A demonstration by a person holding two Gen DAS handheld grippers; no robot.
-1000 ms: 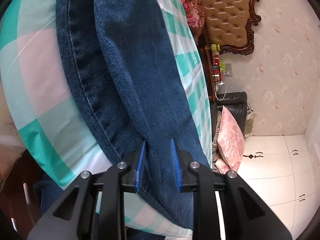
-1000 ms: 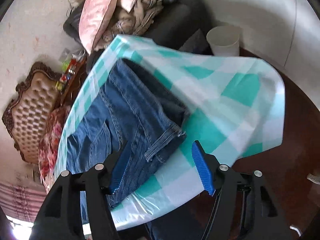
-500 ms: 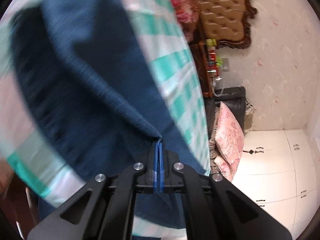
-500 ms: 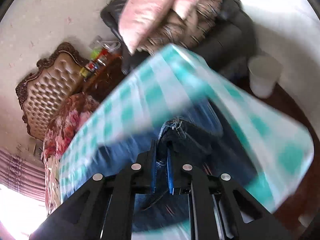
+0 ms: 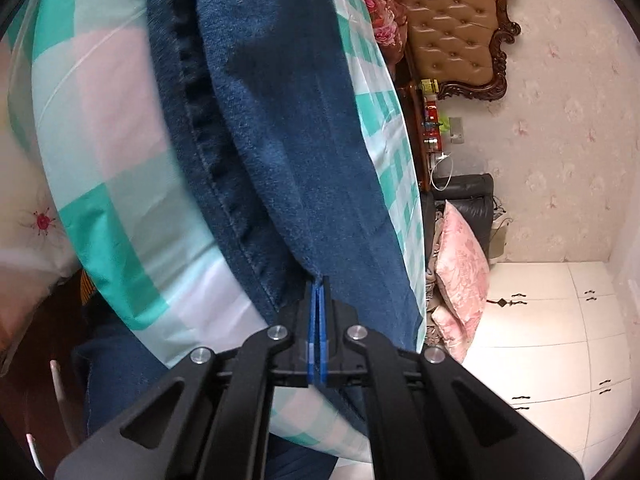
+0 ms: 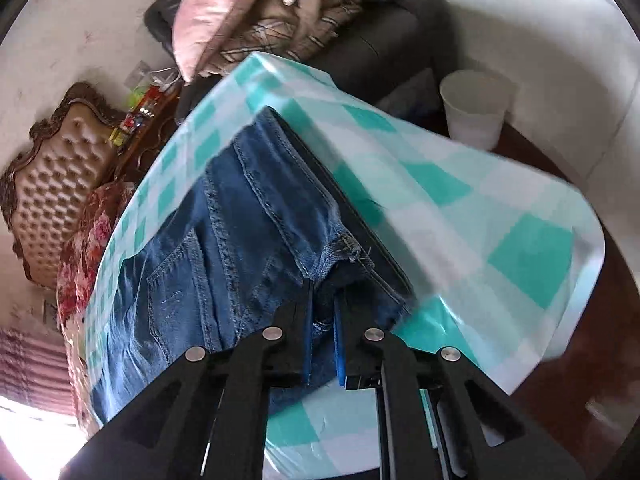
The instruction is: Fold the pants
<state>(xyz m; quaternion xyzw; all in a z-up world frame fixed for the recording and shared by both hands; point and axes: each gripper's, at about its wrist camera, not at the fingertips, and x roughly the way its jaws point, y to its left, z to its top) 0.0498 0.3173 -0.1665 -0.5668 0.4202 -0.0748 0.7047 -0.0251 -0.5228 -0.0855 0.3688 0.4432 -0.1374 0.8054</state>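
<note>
Left wrist view: left claw (image 5: pixel 318 312) pressing its blue pads together on a thin fold of the pants (image 5: pixel 280 140), pinching dark denim near the counter's near edge. Pants lying lengthwise along the checked tablecloth (image 5: pixel 116 184) covering the counter, one leg stacked over the other, seam running beside the claw. Risking a slip here: only a small pinch of cloth sitting between the pads, so a quick pull likely freeing the top layer or gathering just one layer and leaving the lower leg behind. Also possibly catching the slick tablecloth and dragging it along. Standing off past the counter's far edge: a tufted headboard (image 5: pixel 452 28), a pink cushion (image 5: pixel 460 256), white cabinets (image 5: pixel 560 320), all well apart from the work.

Right wrist view: right claw (image 6: pixel 323 300) nearly pressed together, gripping a bunched edge of the denim near the counter's near edge, probably the waistband end. Thick seams and a pocket showing across the cloth toward the counter's far left corner. Risking an uneven fold: bulky stitching wedging between the pads and sliding out, or the two claws lifting at different rates and skewing the legs. Tablecloth corner hanging loose off the right edge, prone to shifting. White bin (image 6: pixel 476 108) beyond the far corner, dark sofa with cushions behind; nothing blocking the counter top itself.
</note>
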